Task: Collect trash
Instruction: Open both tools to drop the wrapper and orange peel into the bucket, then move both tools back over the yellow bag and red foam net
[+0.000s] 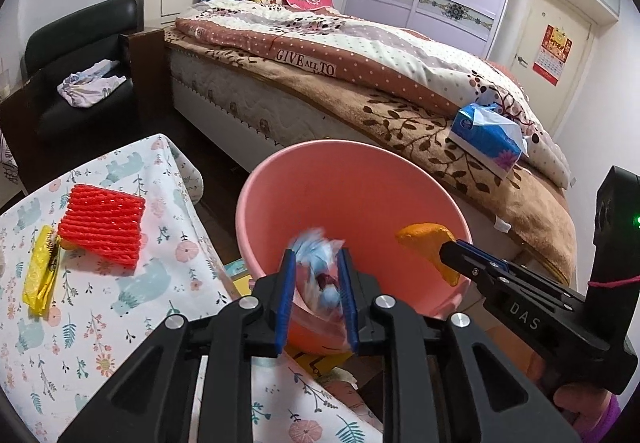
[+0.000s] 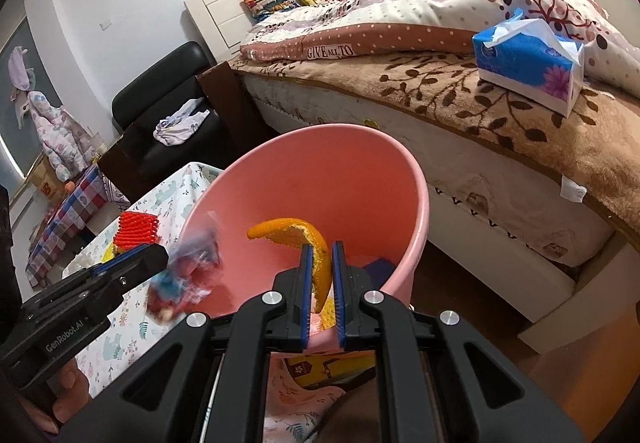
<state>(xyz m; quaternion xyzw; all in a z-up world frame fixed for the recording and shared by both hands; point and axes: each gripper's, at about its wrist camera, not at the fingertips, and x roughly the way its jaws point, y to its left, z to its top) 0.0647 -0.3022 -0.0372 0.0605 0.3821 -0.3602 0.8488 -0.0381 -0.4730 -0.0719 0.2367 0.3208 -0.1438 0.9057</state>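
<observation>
- The left gripper (image 1: 316, 283) hangs over the pink bin (image 1: 280, 179), jaws apart; the blurred crumpled wrapper (image 1: 320, 271) lies loose between them.
- The right gripper (image 2: 321, 283), clamped on an orange peel (image 2: 296, 233), hovers inside the bin's rim; the peel arcs leftward.

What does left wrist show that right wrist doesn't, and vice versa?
Only the left wrist view: the yellow wrapper on the table beside the red foam net, and a door handle.

Only the right wrist view: clothes hanging on the wall and a checkered cloth.

Both: pink bin, blurred crumpled wrapper between the left gripper pads, orange peel clamped in the right gripper, tissue pack on the bed.
</observation>
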